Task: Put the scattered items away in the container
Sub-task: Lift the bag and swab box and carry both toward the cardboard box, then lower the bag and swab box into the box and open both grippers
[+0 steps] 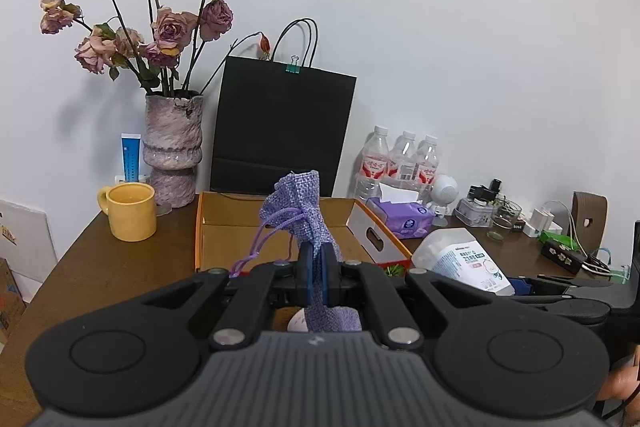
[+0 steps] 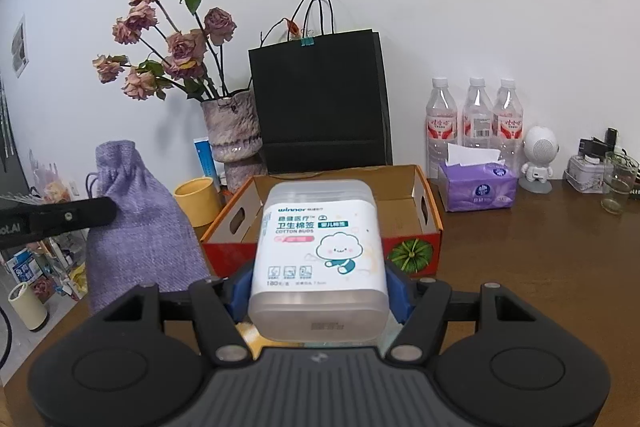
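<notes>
Above the brown counter (image 2: 520,247), two hand-held grippers each carried one item toward the open cardboard box (image 2: 428,203).

The left hand-held gripper (image 1: 318,259) was clamped on a lilac drawstring pouch (image 1: 298,205), held up just in front of the box; the right hand-held gripper (image 2: 318,293) pinched a translucent box of cotton buds (image 2: 320,247) between its blue pads, before the box's red front wall.
</notes>
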Motion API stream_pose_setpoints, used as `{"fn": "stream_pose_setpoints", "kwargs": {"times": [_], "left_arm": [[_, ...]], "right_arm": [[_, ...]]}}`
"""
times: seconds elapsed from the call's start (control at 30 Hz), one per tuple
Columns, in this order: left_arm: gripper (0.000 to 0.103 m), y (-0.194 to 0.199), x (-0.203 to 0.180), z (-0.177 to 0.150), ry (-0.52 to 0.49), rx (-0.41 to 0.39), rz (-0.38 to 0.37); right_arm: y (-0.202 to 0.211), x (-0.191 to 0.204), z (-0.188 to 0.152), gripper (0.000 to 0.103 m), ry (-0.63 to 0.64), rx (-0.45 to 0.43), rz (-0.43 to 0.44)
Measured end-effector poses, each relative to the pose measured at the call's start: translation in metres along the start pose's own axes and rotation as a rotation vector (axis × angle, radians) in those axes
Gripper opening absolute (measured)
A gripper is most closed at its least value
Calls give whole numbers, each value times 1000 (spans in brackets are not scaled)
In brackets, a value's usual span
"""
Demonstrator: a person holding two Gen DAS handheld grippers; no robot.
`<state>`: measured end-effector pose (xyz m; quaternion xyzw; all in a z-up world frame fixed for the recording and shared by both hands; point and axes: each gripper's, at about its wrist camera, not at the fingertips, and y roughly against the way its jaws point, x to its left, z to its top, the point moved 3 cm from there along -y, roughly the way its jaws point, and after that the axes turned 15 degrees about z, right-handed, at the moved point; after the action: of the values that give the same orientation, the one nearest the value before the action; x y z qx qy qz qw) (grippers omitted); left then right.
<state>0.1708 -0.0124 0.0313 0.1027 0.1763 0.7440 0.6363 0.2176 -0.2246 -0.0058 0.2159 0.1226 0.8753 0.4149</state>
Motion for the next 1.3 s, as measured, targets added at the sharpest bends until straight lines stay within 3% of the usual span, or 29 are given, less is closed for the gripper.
{"fn": "stream_pose_setpoints", "kwargs": {"times": [0.37,1.07,1.3], "left_arm": [[5,-55,-6,19,26,43,49],[5,-168,-11,46,46,120,103],[5,-217,-13,48,34,182,132]], "right_arm": [[-43,-29,25,64,-18,-1,-4],[-138,-77,68,64,-42,79,-71],[-175,-93,75,63,-40,135,-106]]}}
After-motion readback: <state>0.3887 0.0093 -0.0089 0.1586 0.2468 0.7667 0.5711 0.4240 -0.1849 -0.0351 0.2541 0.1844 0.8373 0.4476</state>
